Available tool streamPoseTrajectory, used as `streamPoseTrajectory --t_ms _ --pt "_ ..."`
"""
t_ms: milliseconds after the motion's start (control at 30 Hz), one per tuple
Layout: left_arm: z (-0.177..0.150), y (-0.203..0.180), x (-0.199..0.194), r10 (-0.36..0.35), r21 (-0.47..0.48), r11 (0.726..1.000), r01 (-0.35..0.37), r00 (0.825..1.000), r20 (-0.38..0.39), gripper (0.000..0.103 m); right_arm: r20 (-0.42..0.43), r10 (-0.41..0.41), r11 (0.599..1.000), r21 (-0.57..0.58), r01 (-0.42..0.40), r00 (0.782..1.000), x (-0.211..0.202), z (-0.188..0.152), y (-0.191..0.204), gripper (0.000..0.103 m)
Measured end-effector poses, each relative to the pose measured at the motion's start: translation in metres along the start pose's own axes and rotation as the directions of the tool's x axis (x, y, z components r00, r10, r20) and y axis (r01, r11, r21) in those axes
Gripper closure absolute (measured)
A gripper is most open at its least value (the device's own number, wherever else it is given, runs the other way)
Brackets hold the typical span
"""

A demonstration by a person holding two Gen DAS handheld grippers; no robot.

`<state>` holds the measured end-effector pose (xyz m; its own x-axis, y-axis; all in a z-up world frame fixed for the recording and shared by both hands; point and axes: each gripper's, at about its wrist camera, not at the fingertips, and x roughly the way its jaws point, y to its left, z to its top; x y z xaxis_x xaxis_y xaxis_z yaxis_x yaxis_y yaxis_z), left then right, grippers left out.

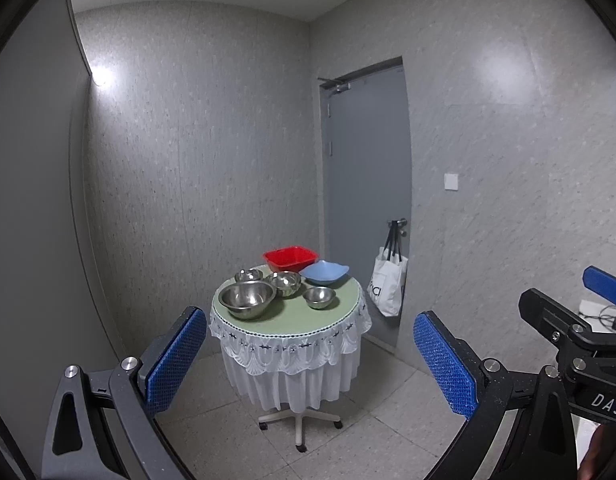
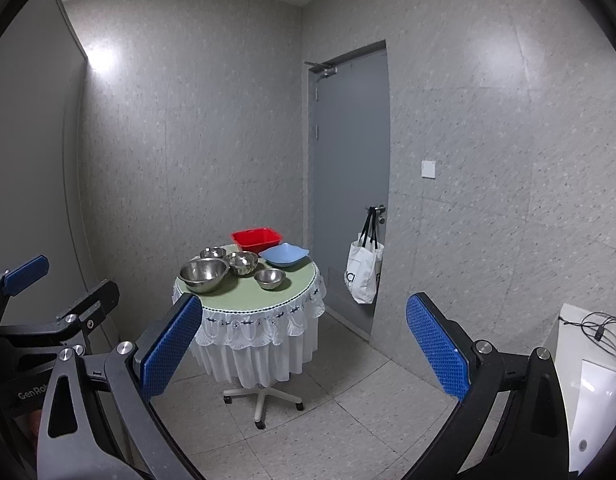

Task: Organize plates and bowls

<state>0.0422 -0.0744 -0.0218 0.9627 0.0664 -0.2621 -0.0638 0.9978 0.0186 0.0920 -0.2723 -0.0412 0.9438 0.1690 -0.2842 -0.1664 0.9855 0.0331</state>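
While both tools hang well short of the round table [image 1: 308,322], your left gripper [image 1: 308,364] and right gripper [image 2: 304,350] are spread wide and hold nothing. All the dishes sit ahead of the fingertips and slightly above them: the large steel bowl [image 1: 248,299] nearest, three small steel bowls [image 1: 319,297] behind and to its right, the blue dish [image 1: 324,272] and the red tub [image 1: 290,259] farthest. You have not yet made the approach, I judge. Close in level, keep the jaws wide, and take a small bowl by its rim so it nests into the large one without clattering.
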Motion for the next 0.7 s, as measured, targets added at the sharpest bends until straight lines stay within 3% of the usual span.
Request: streamPoseTrajectory --t_ms 267,700 --pt "0.019 0.016 0.076 -0.007 0.015 1.000 0.007 1.000 -0.019 0.000 -0.020 0.003 1.000 0.014 -0.002 1.000 0.064 0.005 0.012 0.000" --pt "0.073 0.105 0.291 -0.068 0.043 0.997 0.072 0.995 -0.079 0.000 -0.065 -0.044 0.998 0.045 0.047 0.997 0.223 0.041 0.055 0.000"
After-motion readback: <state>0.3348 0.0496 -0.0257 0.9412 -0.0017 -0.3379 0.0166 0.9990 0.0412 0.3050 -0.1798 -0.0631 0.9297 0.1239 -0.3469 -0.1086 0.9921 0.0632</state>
